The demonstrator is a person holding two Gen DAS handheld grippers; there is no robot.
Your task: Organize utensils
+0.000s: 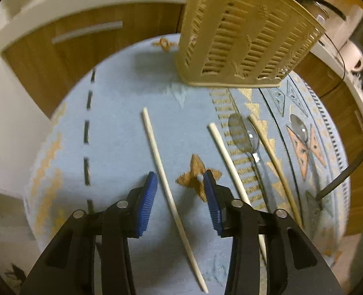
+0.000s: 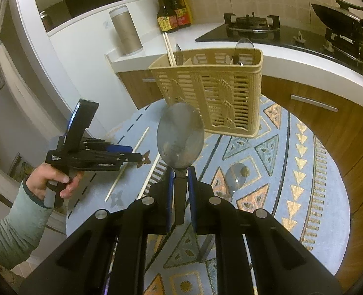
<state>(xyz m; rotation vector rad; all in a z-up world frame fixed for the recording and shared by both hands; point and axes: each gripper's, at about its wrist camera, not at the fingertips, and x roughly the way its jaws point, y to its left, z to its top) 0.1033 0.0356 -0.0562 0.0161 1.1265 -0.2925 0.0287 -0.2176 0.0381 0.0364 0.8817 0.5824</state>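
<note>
While the person's hand (image 2: 50,180) grips the left tool by its handle, the scene reads as follows.

Left gripper (image 1: 180,180): jaws parted, nothing pressed between the blue pads; one chopstick (image 1: 168,191) lies on the mat between them, untouched.
That chopstick: pale, thin, tapered; long axis runs from 11 o'clock to 5 o'clock in the left wrist view.
Other chopsticks: two more, at 2 o'clock from the left jaws, roughly parallel to the first; one (image 1: 227,161) left of a clear spoon (image 1: 245,135), one (image 1: 270,147) right of it.
Second clear spoon (image 1: 300,127): at 3 o'clock of those, bowl toward 12.
Right gripper (image 2: 180,182): narrow, clamped on the dark handle of a large spoon (image 2: 180,139).
Large spoon: grey, see-through oval bowl, dull and smeared; points to 12 o'clock, toward the basket.
Basket (image 2: 213,93): beige slatted plastic, upright on the patterned blue mat (image 2: 292,147), holding chopsticks and spoons.
Writing: small white lettering on the left tool's side, not fully readable; sauce bottle (image 2: 165,12) labels too small to read.
</note>
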